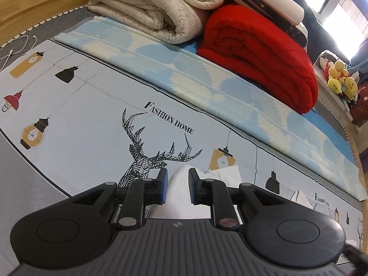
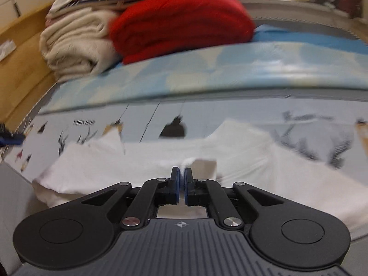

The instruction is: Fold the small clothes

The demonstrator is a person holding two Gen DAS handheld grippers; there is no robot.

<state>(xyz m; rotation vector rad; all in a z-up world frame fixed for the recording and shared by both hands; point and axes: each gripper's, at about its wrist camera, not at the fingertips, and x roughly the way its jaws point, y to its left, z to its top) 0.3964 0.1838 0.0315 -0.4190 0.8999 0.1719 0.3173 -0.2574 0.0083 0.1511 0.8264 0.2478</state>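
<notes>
A white garment lies rumpled across the pale printed mat with the deer drawing. In the right wrist view, which is blurred, my right gripper is shut on a small pinch of the garment's fabric that pokes up between the blue pads. In the left wrist view a peak of the same white garment rises between the fingers of my left gripper. The jaws stand narrowly apart with the cloth filling the gap between the pads.
Behind the mat lies a blue-and-cream patterned sheet. On it sit a rolled cream blanket and a folded red blanket. Plush toys sit at the right. A white cable and the wooden bed frame are at the left.
</notes>
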